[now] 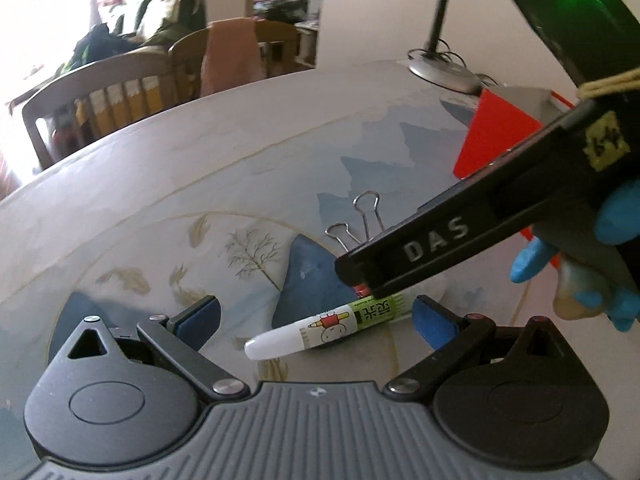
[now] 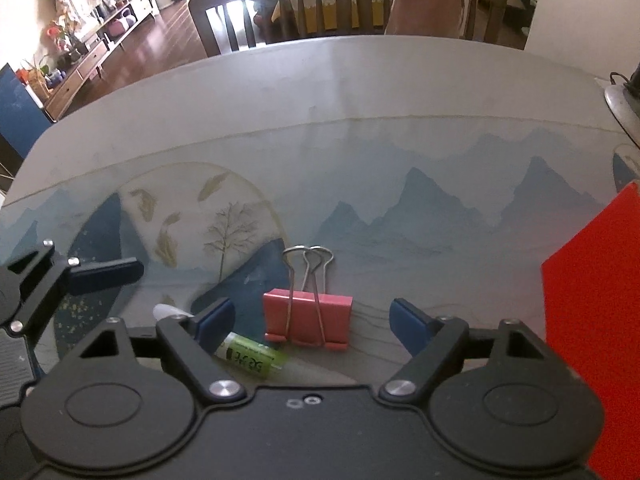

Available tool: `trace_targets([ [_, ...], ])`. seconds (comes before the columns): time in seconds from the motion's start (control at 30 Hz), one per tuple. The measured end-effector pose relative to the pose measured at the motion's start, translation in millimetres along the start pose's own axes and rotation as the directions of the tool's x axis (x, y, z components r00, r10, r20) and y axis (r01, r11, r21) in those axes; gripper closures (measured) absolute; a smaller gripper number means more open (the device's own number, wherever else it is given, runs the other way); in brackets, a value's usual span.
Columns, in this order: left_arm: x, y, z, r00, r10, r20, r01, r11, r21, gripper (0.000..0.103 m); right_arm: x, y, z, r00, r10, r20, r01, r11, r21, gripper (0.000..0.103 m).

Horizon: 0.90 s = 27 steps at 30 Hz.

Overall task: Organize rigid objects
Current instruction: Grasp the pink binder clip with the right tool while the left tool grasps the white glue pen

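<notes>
A pink binder clip with its wire handles folded flat lies on the table between the blue pads of my right gripper, which is open and touches nothing. A white and green marker-like stick lies just beside the clip, between the pads of my open left gripper. In the left wrist view my right gripper's black finger crosses above the clip, hiding all but its wire handles. The stick's green end shows under my right gripper's left finger.
A red flat box stands at the right, seen also as the red box close by my right gripper. A lamp base sits at the far right edge. Wooden chairs stand behind the table. A blue-gloved hand holds the right gripper.
</notes>
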<state>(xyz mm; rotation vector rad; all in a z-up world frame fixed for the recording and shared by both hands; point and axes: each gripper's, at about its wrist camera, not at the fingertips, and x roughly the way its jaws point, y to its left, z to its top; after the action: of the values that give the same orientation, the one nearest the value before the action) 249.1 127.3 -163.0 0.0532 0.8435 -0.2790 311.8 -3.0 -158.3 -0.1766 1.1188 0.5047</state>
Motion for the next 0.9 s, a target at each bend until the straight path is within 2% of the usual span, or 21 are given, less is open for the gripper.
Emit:
trace_targets([
  [0.07, 4, -2, 0, 1.000, 0.012, -0.005, -0.012, 1.000, 0.029, 0.001, 5, 1, -1, 1.000, -0.007, -0.006, 0.007, 1.000, 0.001, 0.020],
  [0.13, 10, -1, -1, 1.000, 0.013, -0.012, -0.013, 0.999, 0.045, 0.001, 9, 2, -1, 1.000, -0.018, -0.010, 0.018, 1.000, -0.003, 0.025],
  [0.37, 22, -2, 0, 1.000, -0.004, -0.017, 0.005, 0.998, 0.065, 0.002, 11, -1, -3, 1.000, -0.030, 0.003, 0.030, 0.999, -0.011, 0.035],
  [0.6, 29, -8, -1, 0.999, -0.047, -0.026, 0.049, 0.993, 0.104, 0.011, 9, -9, -2, 1.000, -0.019, 0.013, 0.019, 1.000, -0.022, 0.044],
  [0.67, 29, -11, -1, 0.998, -0.058, -0.031, 0.061, 0.992, 0.111, 0.023, 8, -11, -3, 1.000, -0.022, 0.017, 0.022, 0.999, -0.031, 0.048],
  [0.73, 28, -15, -3, 0.998, -0.049, -0.032, 0.053, 0.991, 0.125, 0.029, 8, -12, -2, 0.999, -0.027, 0.021, 0.027, 0.999, -0.036, 0.053],
  [0.83, 27, -18, -5, 0.998, -0.050, -0.031, 0.054, 0.991, 0.121, 0.029, 8, -14, -3, 0.999, -0.022, 0.023, 0.023, 0.999, -0.031, 0.053],
  [0.9, 26, -22, -6, 0.999, -0.043, -0.031, 0.046, 0.991, 0.122, 0.034, 8, -16, -4, 0.999, -0.025, 0.025, 0.026, 0.999, -0.030, 0.053],
])
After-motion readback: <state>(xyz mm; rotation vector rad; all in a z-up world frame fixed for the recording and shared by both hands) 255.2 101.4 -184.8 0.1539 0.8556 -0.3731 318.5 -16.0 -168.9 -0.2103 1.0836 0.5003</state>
